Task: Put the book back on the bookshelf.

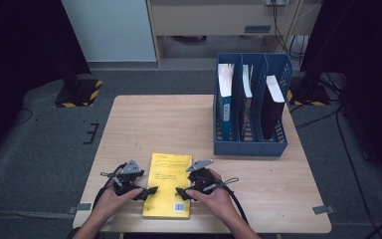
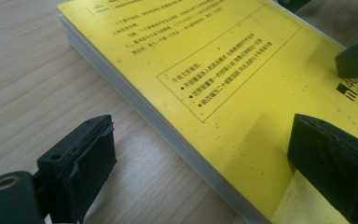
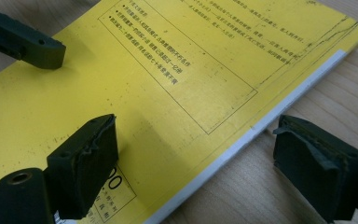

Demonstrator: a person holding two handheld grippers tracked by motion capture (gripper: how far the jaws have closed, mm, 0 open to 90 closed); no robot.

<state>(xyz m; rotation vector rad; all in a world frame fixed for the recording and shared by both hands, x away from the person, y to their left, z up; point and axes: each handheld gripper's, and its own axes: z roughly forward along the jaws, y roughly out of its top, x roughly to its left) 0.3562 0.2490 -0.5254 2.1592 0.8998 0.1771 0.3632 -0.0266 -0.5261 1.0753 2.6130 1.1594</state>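
Note:
A yellow paperback book (image 1: 168, 185) lies flat near the front edge of the wooden table (image 1: 154, 119), its printed back cover up. My left gripper (image 1: 146, 191) is at the book's left edge and my right gripper (image 1: 181, 193) at its right edge, the tips facing each other. In the left gripper view the left gripper (image 2: 200, 158) stands open astride the book (image 2: 223, 70)'s edge, one jaw over bare wood, the other over the cover. In the right gripper view the right gripper (image 3: 196, 163) is likewise open astride the book (image 3: 168, 70)'s white-striped edge.
A blue three-slot file rack (image 1: 248, 148) stands at the table's back right, holding a blue book (image 1: 225, 94), a thin one (image 1: 247, 89) and a black one (image 1: 272, 107). Bare wood lies between rack and yellow book. Black stands with hazard-striped bases (image 1: 79, 92) flank the table.

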